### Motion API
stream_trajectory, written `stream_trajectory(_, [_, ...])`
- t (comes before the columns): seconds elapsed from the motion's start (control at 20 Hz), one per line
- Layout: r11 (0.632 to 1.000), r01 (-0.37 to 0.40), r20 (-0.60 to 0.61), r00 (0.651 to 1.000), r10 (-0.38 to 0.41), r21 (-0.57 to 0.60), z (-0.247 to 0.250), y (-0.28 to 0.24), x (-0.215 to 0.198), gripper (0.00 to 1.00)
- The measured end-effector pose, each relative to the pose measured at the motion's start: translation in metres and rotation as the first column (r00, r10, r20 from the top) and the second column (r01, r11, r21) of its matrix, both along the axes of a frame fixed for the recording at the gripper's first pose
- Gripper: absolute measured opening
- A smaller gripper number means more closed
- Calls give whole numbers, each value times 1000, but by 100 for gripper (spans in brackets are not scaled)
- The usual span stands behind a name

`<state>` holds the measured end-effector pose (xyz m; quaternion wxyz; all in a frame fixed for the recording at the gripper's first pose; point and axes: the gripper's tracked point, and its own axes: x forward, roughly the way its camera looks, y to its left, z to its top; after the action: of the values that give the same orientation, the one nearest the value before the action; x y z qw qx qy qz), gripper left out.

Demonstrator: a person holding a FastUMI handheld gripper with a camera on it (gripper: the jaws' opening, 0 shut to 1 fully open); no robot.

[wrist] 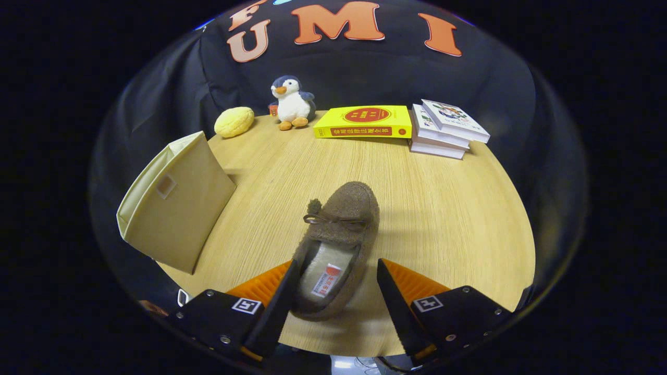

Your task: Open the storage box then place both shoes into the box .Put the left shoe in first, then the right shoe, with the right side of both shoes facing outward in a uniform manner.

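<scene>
Hardly anything legible.

On the yellow book (pixel 363 122) at the back of the desk (pixel 458 219): a red round emblem on the cover and a red band along the spine, both carrying characters too small to make out.

On the stack of books (pixel 445 130) beside it: printed covers, wording blurred.

Inside the brown shoe (pixel 338 245): a red and white insole label (pixel 326 280), print too fine to decipher.

On the tool (pixel 337 262), fingers spread wide on either side of the shoe's heel: one square black-and-white coded marker on the left finger (pixel 246 305), another on the right (pixel 427 303); patterns, not letters.

On the beige storage box (pixel 174 203): a small square patch (pixel 165 186), blank.
</scene>
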<state>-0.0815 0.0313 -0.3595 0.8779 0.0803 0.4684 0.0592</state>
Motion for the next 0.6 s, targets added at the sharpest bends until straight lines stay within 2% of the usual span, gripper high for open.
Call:
stream_trajectory(0.2, [999, 32, 29, 999, -32, -10, -26, -4, 23, 74])
stream_trajectory(0.35, [995, 64, 49, 997, -60, -82, -43, -20, 39, 64])
stream_trajectory(0.4, [994, 75, 42, 997, -72, -75, -48, -19, 40, 56])
stream_trajectory(0.55, [991, 123, 33, 992, -121, -55, -55, -14, 44, 40])
stream_trajectory(0.6, [987, 149, 31, 989, -147, -67, -56, -18, 44, 30])
